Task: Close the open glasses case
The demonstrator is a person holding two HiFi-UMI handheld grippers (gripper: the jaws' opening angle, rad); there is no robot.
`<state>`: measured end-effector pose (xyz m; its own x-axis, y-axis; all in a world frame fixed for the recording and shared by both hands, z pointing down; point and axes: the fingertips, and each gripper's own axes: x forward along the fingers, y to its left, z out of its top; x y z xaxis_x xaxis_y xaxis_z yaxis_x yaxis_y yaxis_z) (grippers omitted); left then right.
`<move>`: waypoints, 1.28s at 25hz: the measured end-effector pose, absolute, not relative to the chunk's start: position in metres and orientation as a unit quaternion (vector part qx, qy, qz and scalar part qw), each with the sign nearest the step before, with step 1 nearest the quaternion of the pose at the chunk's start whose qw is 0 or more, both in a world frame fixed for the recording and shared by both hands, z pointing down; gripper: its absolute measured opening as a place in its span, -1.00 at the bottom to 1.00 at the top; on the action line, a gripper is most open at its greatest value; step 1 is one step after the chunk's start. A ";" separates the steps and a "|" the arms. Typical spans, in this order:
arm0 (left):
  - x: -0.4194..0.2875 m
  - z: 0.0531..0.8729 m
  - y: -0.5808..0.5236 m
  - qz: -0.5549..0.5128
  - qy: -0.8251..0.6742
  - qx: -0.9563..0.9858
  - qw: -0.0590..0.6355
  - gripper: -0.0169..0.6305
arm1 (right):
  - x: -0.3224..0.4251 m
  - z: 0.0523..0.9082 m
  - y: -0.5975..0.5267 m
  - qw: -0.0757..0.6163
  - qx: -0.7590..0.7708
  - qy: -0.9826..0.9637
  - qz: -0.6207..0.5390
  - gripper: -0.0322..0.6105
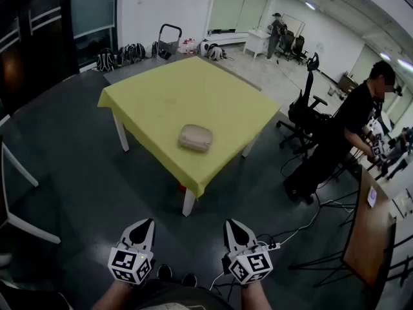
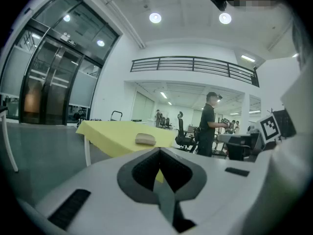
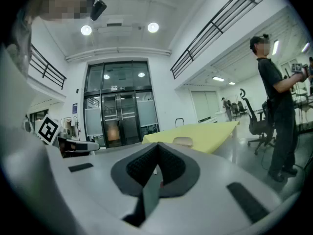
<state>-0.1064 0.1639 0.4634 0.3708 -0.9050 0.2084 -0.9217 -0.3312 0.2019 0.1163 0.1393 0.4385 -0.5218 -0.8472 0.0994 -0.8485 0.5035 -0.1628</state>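
One glasses case (image 1: 195, 137) lies near the yellow table's (image 1: 155, 89) front edge. The left gripper (image 1: 146, 224) and right gripper (image 1: 231, 225), both closed and empty, are well back from the table over open floor (image 1: 84, 179).

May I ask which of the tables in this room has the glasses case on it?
The yellow-covered table mid-room: the beige glasses case lies near its front edge. The brown desk at right lacks it.

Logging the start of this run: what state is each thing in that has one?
left gripper: shut, empty, well short of the yellow table
right gripper: shut, empty, likewise short of it
glasses case: flat on that table, untouched; lid open or closed cannot be told from here
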 end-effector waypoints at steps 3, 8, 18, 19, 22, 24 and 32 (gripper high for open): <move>-0.110 0.460 0.162 0.026 -0.561 0.814 0.145 -0.92 | 0.115 0.436 0.139 0.006 0.488 -0.867 0.096 -0.94; -0.106 0.460 0.159 0.028 -0.557 0.818 0.142 -0.92 | 0.117 0.438 0.138 0.009 0.491 -0.866 0.096 -0.94; -0.104 0.464 0.151 0.027 -0.550 0.821 0.151 -0.92 | 0.121 0.437 0.136 0.017 0.500 -0.861 0.093 -0.94; -0.104 0.463 0.150 0.027 -0.548 0.822 0.151 -0.92 | 0.121 0.438 0.135 0.018 0.502 -0.860 0.093 -0.94; -0.102 0.462 0.149 0.028 -0.544 0.825 0.149 -0.92 | 0.120 0.439 0.136 0.021 0.507 -0.857 0.092 -0.94; -0.100 0.462 0.149 0.031 -0.540 0.828 0.145 -0.92 | 0.118 0.439 0.135 0.020 0.509 -0.856 0.091 -0.93; -0.107 0.463 0.138 0.032 -0.532 0.836 0.131 -0.92 | 0.104 0.441 0.125 0.027 0.510 -0.855 0.085 -0.93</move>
